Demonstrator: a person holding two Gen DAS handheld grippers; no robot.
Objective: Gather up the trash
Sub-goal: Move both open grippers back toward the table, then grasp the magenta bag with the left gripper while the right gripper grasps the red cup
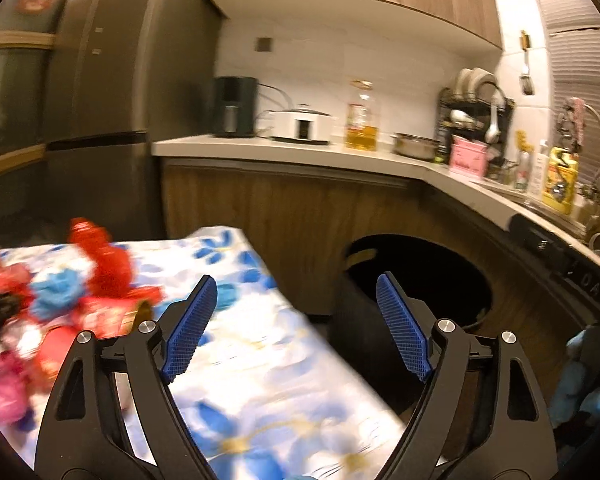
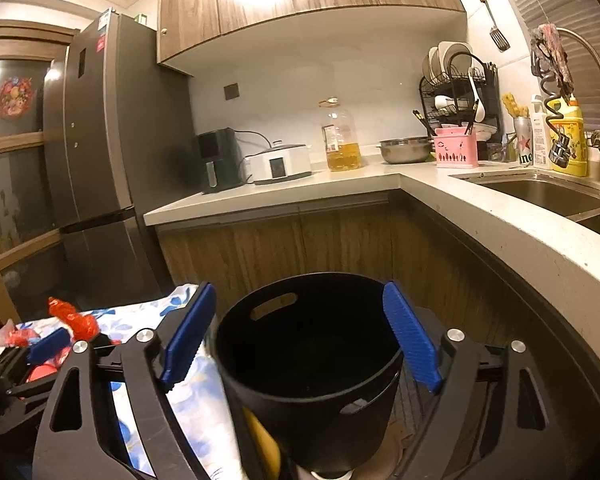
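Beside the floral-covered surface [image 1: 260,352], a black bin [image 2: 312,364] stands on the floor below the kitchen counter [image 2: 380,180]. Right tongs [image 2: 300,344] stand apart, their blue pads flanking the bin's rim without touching it. Left tongs [image 1: 296,328] also stand apart, empty, over the surface edge. Trash [image 1: 60,304], apparently red, blue and pink wrappers, lies blurred on the surface, left of both tongs.
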